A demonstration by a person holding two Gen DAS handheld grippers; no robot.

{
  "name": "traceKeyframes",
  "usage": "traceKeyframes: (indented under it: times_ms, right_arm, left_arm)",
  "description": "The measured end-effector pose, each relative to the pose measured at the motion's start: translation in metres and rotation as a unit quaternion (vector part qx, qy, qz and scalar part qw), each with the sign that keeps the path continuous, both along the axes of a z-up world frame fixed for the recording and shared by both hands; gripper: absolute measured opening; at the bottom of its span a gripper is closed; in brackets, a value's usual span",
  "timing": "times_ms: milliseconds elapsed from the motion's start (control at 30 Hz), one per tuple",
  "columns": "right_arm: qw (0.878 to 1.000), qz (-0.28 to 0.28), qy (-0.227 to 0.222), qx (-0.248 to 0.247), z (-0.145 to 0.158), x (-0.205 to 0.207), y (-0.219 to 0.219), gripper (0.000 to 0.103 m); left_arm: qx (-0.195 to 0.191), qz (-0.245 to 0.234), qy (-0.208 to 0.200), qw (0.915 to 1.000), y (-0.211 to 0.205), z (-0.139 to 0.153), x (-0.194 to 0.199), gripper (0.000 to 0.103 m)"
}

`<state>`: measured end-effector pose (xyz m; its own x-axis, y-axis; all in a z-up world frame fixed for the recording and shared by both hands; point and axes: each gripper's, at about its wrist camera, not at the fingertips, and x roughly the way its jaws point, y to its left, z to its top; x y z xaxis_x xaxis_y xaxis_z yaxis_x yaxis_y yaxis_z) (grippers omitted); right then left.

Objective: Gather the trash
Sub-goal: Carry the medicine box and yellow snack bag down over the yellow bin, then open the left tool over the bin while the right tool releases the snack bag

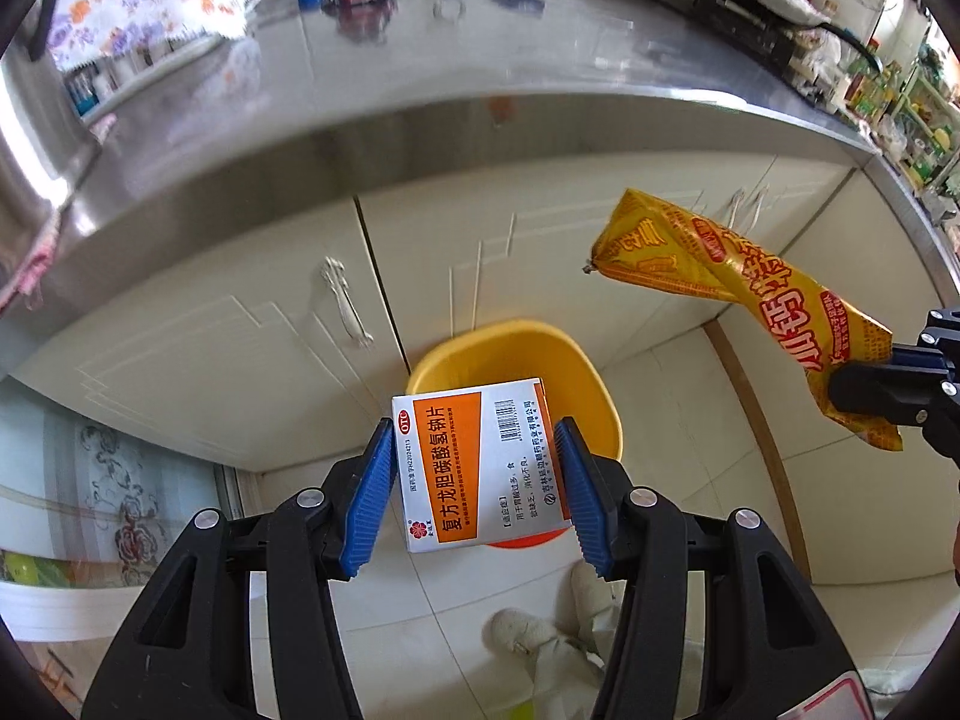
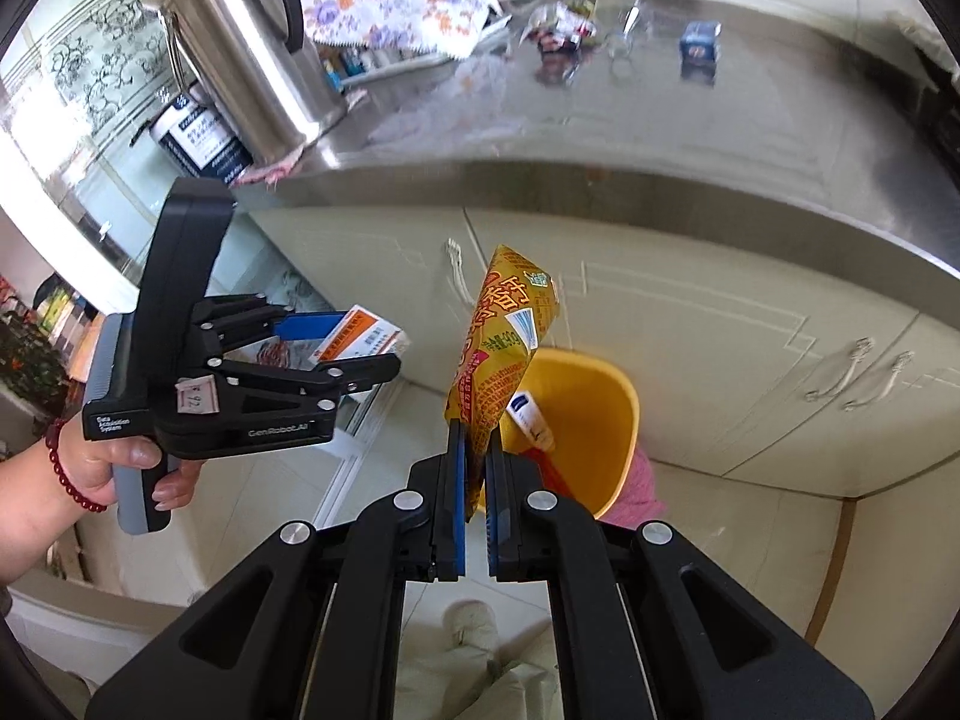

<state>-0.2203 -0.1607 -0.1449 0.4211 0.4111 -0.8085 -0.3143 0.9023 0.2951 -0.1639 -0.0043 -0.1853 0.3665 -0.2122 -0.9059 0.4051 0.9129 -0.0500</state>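
Note:
My left gripper [image 1: 477, 435] is shut on a white and orange medicine box [image 1: 474, 468], held above the yellow trash bin [image 1: 576, 372] on the floor. In the right wrist view that same left gripper [image 2: 366, 345] shows at the left, gripping the medicine box [image 2: 360, 339] in a person's hand. My right gripper [image 2: 474, 438] is shut on the lower end of a yellow snack wrapper [image 2: 504, 336], which stands up in front of the yellow trash bin [image 2: 594, 414]. The snack wrapper [image 1: 744, 294] also appears at the right of the left wrist view. Some trash lies inside the bin.
A steel counter [image 1: 420, 114] runs above cream cabinet doors [image 1: 210, 360]. On it lie a blue box [image 2: 699, 42], a crumpled wrapper [image 2: 561, 27] and clear plastic. Steel kettles [image 2: 252, 48] stand at the left. A shoe [image 1: 522, 630] is on the tiled floor below.

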Motion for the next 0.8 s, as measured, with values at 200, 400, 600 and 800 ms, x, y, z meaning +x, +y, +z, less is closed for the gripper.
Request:
traceKeyframes:
  times_ms: [200, 400, 600, 800]
  right_arm:
    - [0.999, 0.021, 0.047, 0.003, -0.053, 0.019, -0.001, 0.006]
    - [0.995, 0.022, 0.099, -0.008, -0.115, 0.038, -0.005, 0.006]
    - [0.989, 0.021, 0.143, -0.017, -0.171, 0.055, -0.014, 0.006]
    - [0.984, 0.027, 0.173, -0.025, -0.215, 0.074, -0.017, 0.006]
  left_arm:
    - [0.014, -0.017, 0.032, 0.9992, -0.008, -0.043, 0.012, 0.053]
    - [0.034, -0.036, 0.067, 0.9965, -0.017, -0.091, 0.022, 0.053]
    - [0.054, -0.059, 0.096, 0.9922, -0.025, -0.135, 0.031, 0.053]
    - [0.074, -0.075, 0.124, 0.9866, -0.032, -0.175, 0.044, 0.053]
